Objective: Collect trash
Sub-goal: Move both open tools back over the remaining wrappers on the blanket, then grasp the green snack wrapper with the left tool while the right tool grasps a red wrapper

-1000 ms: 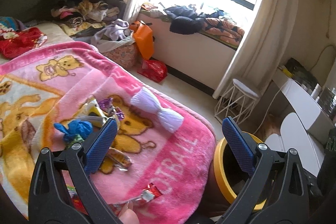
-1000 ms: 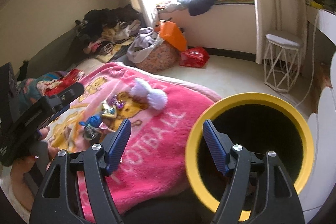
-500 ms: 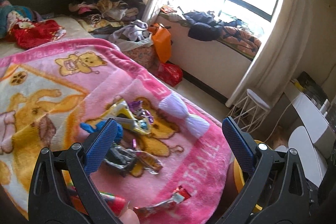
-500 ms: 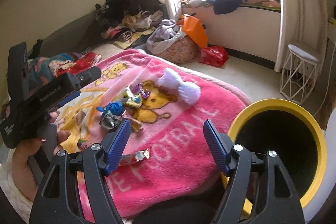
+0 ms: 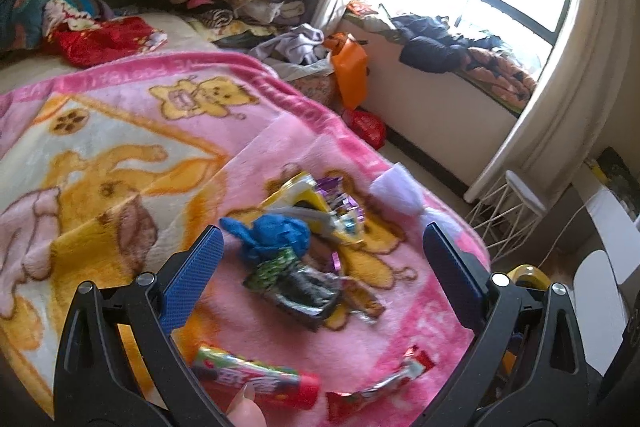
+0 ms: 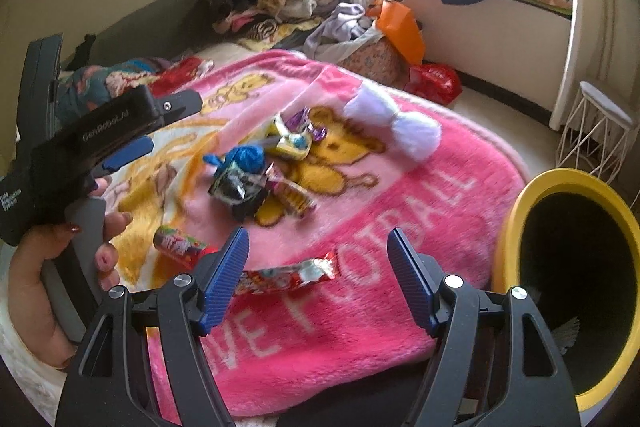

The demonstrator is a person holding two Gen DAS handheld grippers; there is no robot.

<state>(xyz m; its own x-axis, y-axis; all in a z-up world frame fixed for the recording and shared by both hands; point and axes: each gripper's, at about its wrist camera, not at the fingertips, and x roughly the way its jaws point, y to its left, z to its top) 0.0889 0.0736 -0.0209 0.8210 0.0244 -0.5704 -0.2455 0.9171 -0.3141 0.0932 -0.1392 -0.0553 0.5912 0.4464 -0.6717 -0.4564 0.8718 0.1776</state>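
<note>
Left gripper (image 5: 320, 267): fingers apart, empty, aimed over wrapper pile (image 5: 298, 259) for picking.
Right gripper (image 6: 318, 275): fingers apart, empty, above red wrapper (image 6: 288, 273).
Yellow bin (image 6: 516, 227): beside blanket (image 6: 380, 227) edge, near for dropping.

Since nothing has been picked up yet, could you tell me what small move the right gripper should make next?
Probably lower the right gripper onto the red wrapper and close. Both grippers are open and empty, and that wrapper lies flat on the blanket just ahead of its fingers, closest to the yellow bin. The left gripper hovers over the pile further back.
</note>
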